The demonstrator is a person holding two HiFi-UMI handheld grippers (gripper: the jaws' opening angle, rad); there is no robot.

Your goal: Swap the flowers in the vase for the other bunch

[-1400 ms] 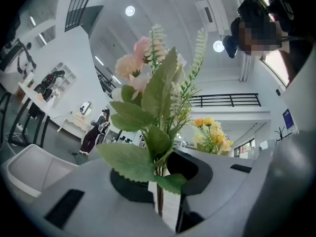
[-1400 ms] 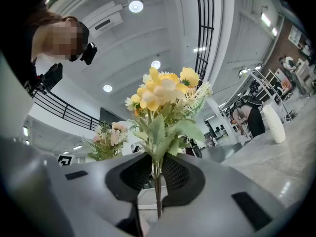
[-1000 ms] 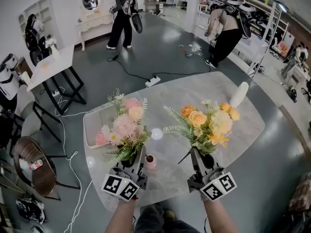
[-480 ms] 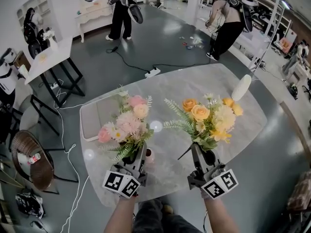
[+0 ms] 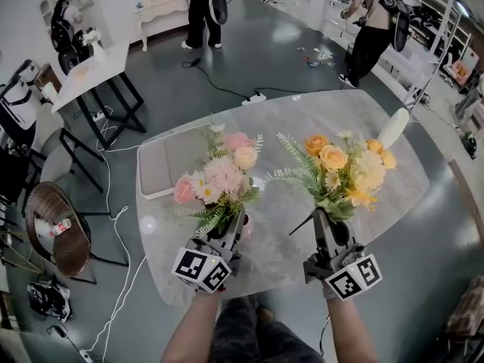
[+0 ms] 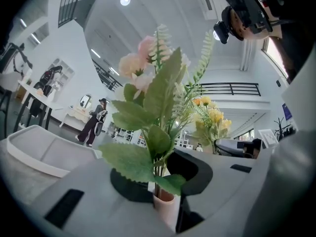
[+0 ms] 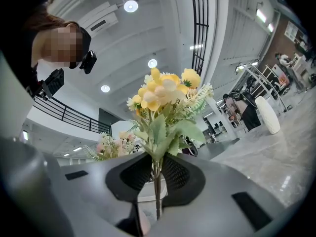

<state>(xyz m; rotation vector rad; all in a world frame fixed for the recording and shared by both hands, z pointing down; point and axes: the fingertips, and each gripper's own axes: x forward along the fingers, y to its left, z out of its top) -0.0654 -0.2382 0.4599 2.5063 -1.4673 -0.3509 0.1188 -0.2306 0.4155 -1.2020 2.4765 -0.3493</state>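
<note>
while the white tray [image 5: 161, 169] sits idle at the far left of the table [image 5: 382, 203], the action is at the near edge. the left gripper [image 5: 227, 234] is clenched on the stems of the pink bunch [image 5: 219, 181], blooms on top, stems running straight down. its own view tells the story: the small pink vase [image 6: 166, 210] stands right under the jaws, and the stems drop to its mouth, looking just inside the rim. from the head view the vase is all but hidden behind that gripper, tucked just to its right.

so the relation that matters: the vase lies directly below the left grip, the bunch's long axis is upright and lined up with the vase's opening, and the left hand is plainly the nearer one. by my read the pink bunch is going in, and what remains is a straight push down along that axis before letting go. any tilt and this narrow, light vase could tip.

over to the right, the right gripper [image 5: 327, 231] is clamped on the thin stems of the yellow bunch [image 5: 342, 171], held upright above the table and well clear of the vase. that bunch looks to be the one taken out, waiting for somewhere to be laid.
</note>
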